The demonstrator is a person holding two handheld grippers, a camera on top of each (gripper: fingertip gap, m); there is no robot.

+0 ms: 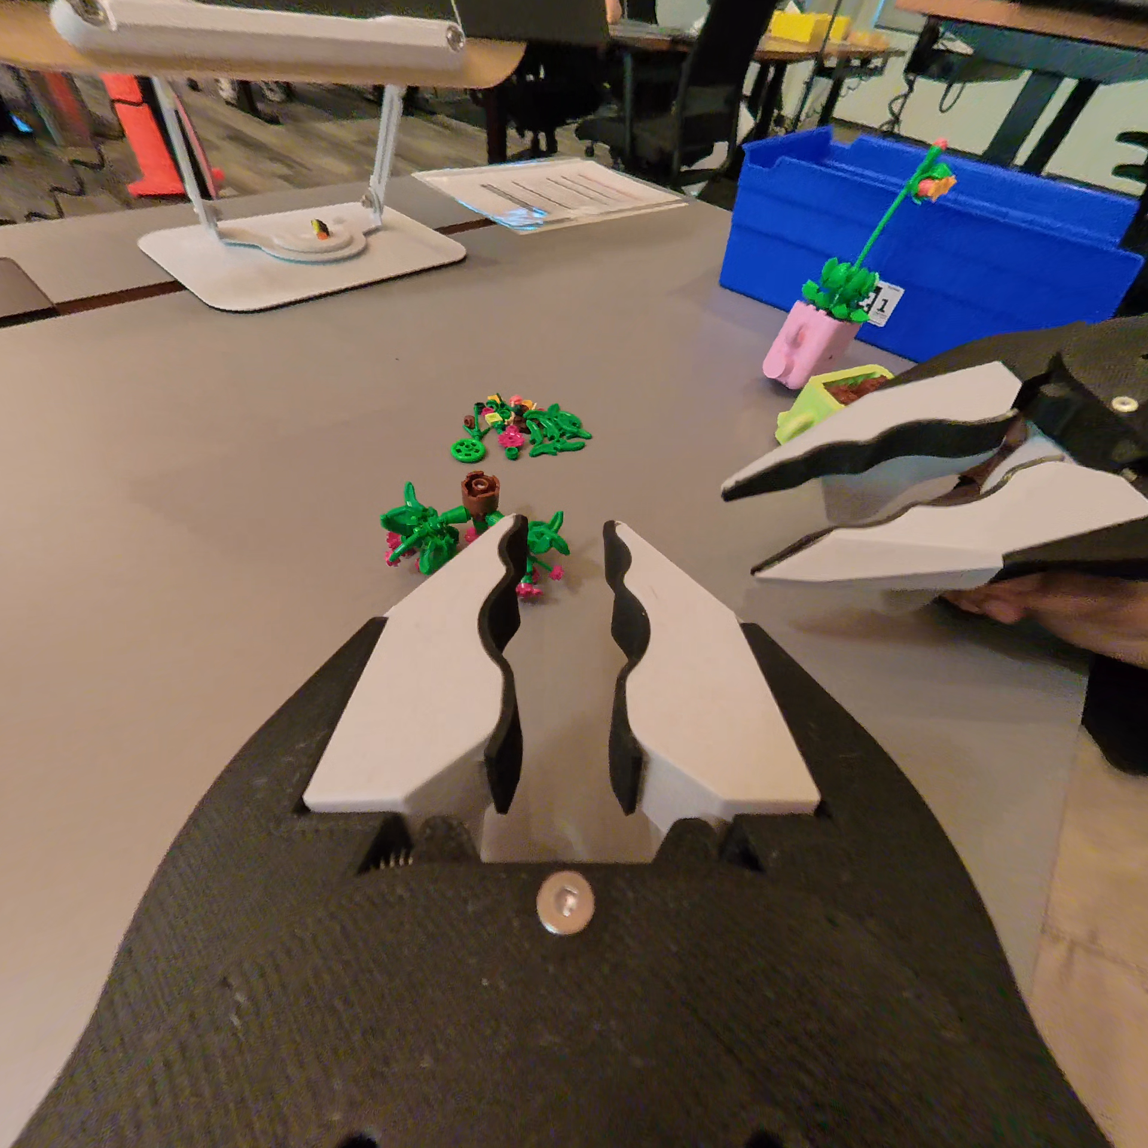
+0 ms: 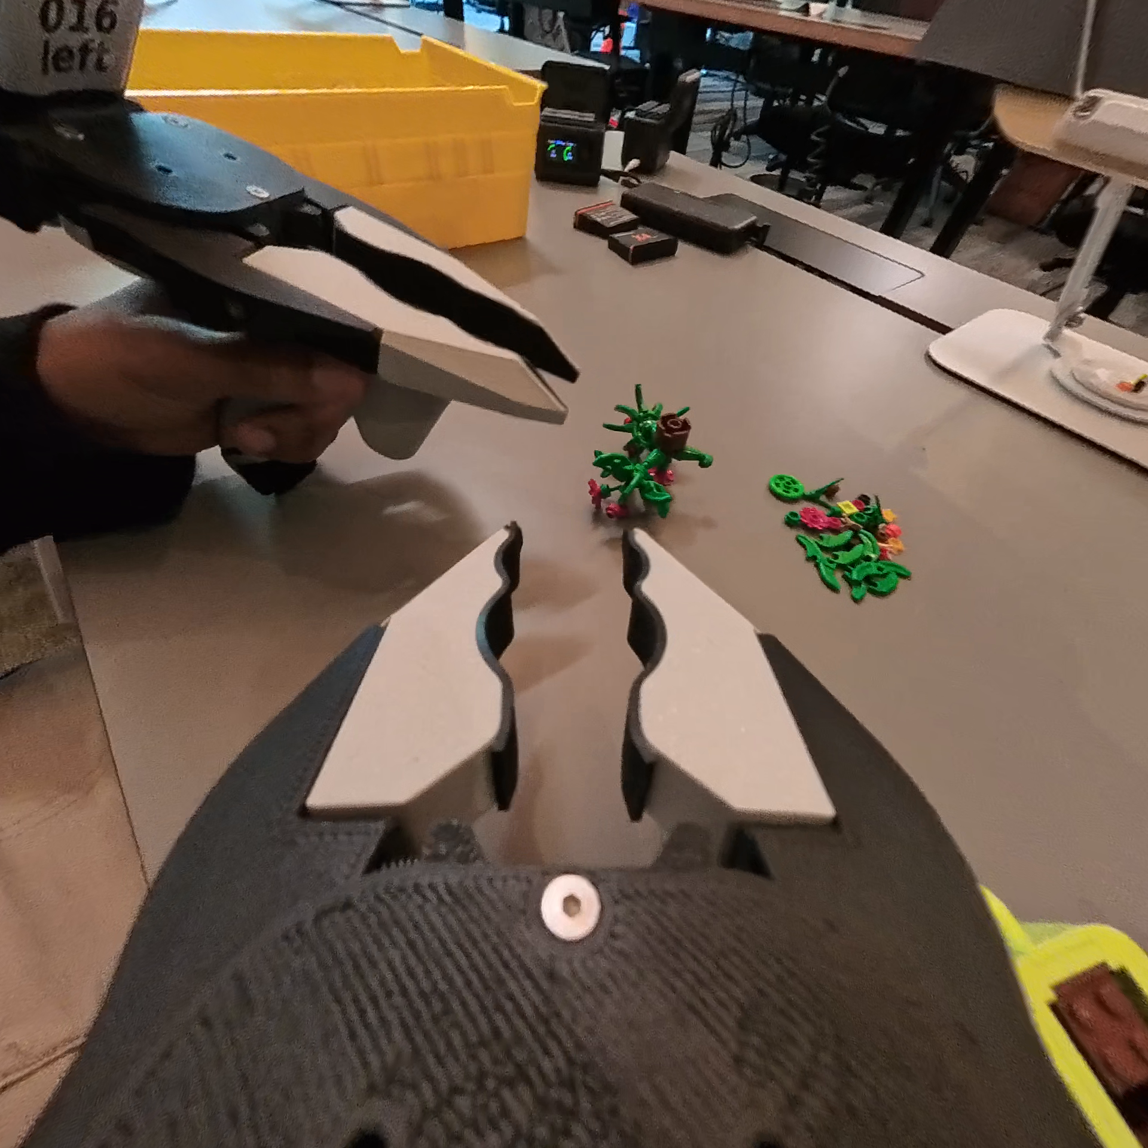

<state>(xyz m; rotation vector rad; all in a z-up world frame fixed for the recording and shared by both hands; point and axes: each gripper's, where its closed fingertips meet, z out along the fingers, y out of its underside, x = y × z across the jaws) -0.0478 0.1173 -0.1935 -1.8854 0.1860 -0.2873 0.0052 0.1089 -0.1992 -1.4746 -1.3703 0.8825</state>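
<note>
In the left wrist view the left gripper (image 1: 562,528) hangs low over the grey table (image 1: 248,466) with its fingers parted and nothing between them; its left fingertip sits in front of a small green plant cluster with pink blooms and a brown bud (image 1: 460,528), though contact cannot be told. A loose pile of small green and coloured pieces (image 1: 522,428) lies just beyond, and farther right a pink pot with a tall stemmed flower (image 1: 807,341) tilts before a blue bin (image 1: 932,248), beside a lime-green pot (image 1: 826,391). The right gripper (image 1: 739,528) shows here too, fingers apart and empty. In the right wrist view the right gripper (image 2: 568,534) is likewise spread and empty, near the plant cluster (image 2: 640,460) — the pile (image 2: 851,540) lies to its right — while the left gripper (image 2: 568,394) hovers close above the cluster. A yellow bin (image 2: 348,124) stands behind.
</note>
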